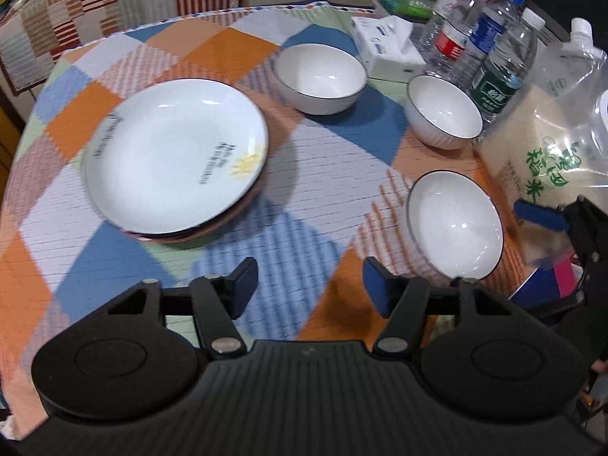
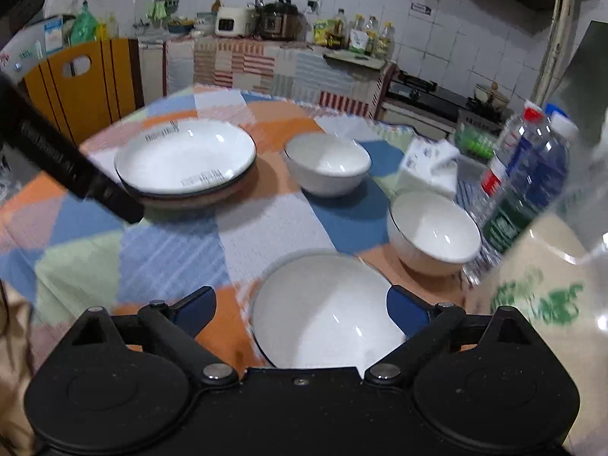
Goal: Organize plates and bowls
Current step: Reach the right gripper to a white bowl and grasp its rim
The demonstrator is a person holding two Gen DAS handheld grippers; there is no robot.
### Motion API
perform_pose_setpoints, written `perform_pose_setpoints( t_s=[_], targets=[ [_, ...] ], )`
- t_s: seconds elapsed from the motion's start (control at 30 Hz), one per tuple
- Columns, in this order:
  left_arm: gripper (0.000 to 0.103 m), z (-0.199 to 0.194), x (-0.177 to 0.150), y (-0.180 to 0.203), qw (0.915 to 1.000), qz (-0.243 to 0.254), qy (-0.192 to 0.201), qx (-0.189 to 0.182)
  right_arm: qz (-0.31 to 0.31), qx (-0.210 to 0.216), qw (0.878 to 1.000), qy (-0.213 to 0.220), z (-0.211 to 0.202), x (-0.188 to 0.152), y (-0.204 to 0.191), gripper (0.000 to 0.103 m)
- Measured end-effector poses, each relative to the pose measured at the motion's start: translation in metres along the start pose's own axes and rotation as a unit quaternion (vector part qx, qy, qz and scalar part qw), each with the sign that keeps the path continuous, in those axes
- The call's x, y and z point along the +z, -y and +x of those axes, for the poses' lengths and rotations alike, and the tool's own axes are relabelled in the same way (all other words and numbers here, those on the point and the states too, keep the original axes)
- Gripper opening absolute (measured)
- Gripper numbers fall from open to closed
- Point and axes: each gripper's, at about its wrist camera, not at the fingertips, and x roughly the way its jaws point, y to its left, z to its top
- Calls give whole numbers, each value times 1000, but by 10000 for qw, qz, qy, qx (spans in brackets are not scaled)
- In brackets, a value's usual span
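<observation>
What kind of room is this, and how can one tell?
Most likely a home kitchen: a gas stove stands by the tiled wall, a rice cooker and oil bottles line the counter, and bowls sit on a cloth-covered table.

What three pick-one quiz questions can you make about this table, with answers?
1. Where is the stack of plates? A) left of the bowls B) on the tissue box C) under the bottles
2. How many bowls stand loose? A) one B) three C) five
3. The right tongs are: A) shut on a bowl B) open C) shut on a plate

Answers: A, the stack lies left of every bowl. B, the far bowl, middle bowl and near bowl. B, its pads stand wide apart, the near bowl unpressed between them.
</observation>
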Motion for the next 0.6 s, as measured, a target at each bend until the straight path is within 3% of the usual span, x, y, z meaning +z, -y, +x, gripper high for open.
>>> perform_pose_setpoints(
  t_s=[0.2,0.33,0.6],
  targets=[
    [65,23,-7,25,9986,306,350,-238,147,-15,9996,-231,9,-19,12,98],
    [65,34,-14,37,9974,313,253,-595,127,-103,9992,-363,12,-30,13,98],
    [63,63,-6,50,9962,109,281,-822,566,214,9963,-609,48,-39,32,99]
  ],
)
